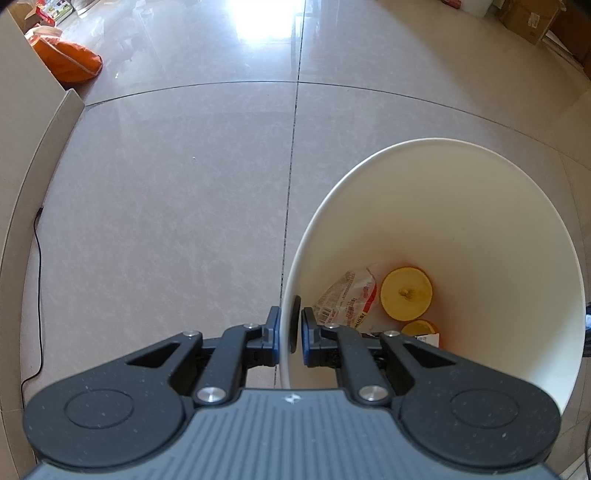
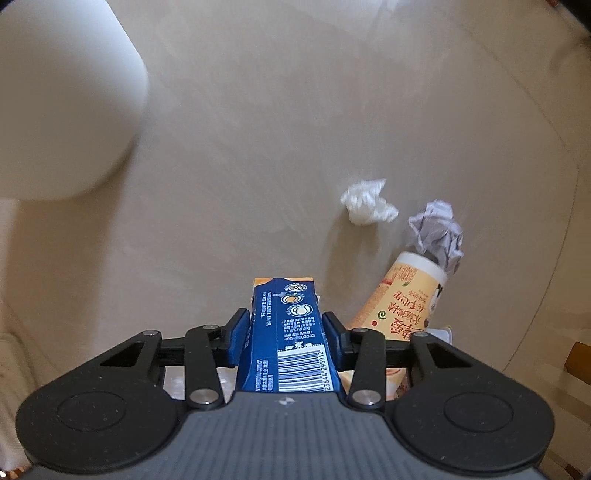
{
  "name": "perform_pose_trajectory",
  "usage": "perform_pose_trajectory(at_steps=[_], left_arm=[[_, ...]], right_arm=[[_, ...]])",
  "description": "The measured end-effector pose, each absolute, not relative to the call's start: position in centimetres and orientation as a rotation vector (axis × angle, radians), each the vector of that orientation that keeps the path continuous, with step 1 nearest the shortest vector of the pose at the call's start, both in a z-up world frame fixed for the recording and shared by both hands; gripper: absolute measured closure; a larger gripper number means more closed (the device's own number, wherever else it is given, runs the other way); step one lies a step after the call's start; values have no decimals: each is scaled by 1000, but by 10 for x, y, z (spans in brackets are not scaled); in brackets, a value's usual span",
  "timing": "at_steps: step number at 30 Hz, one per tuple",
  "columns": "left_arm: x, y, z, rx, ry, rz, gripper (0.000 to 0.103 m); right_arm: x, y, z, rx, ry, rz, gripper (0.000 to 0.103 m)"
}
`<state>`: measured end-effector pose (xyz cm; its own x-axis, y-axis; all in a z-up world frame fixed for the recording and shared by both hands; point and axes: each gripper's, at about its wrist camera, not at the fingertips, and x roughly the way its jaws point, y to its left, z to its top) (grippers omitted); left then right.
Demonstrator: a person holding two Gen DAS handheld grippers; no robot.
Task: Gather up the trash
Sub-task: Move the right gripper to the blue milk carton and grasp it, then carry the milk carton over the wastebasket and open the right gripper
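Observation:
My left gripper (image 1: pixel 290 325) is shut on the near rim of a white trash bin (image 1: pixel 461 206), one finger outside and one inside. At the bin's bottom lie a clear printed wrapper (image 1: pixel 347 295) and two orange halves (image 1: pixel 406 293). My right gripper (image 2: pixel 286 326) is shut on a blue drink carton (image 2: pixel 291 332) with a barcode, held above a beige table (image 2: pixel 240 147). On that table lie a crumpled white tissue (image 2: pixel 367 203), a crumpled grey paper ball (image 2: pixel 437 230) and a tipped yellow paper cup (image 2: pixel 400 295). The bin's white outer wall (image 2: pixel 62 99) fills the upper left of the right wrist view.
The bin stands over a grey tiled floor (image 1: pixel 166 184). An orange cushion (image 1: pixel 72 61) and cardboard boxes (image 1: pixel 528 16) lie at the far edges. A beige wall panel (image 1: pixel 26 122) and a black cable (image 1: pixel 38 266) run along the left.

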<state>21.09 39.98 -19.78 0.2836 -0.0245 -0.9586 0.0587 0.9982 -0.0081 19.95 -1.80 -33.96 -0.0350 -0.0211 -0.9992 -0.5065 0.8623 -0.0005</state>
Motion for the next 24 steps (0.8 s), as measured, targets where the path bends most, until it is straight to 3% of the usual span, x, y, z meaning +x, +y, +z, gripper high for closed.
perform_pose_trajectory(at_steps=[15, 24], left_arm=[[211, 400, -199, 39, 1301, -87, 94], [212, 397, -198, 54, 1304, -95, 94]], right_arm=[[200, 66, -151, -342, 1235, 650, 55], [200, 138, -115, -331, 1134, 804, 55]])
